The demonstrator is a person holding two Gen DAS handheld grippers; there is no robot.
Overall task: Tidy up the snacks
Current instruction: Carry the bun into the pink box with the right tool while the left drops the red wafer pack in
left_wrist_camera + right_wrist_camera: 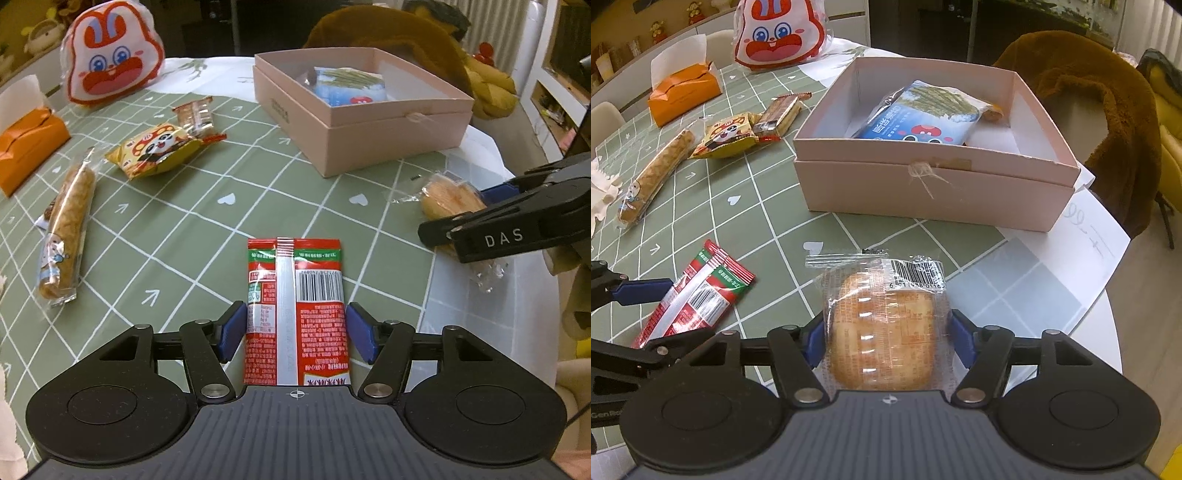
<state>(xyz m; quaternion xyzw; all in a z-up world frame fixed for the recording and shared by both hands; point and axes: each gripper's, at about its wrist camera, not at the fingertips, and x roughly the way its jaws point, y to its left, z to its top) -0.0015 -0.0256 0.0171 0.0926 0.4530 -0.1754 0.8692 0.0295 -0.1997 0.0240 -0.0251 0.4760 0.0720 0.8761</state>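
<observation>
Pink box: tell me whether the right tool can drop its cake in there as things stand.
Probably yes. The pink box stands open straight ahead of the right tool, bare tablecloth between, with free floor beside the blue packet for the wrapped cake.

Both wrist views low over table (192, 221), facing pink box (934, 192) — left view farther

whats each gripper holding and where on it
Left gripper clamps the red snack packet across its sides near mid-length; right gripper clamps the clear-wrapped round cake at its sides.
</observation>
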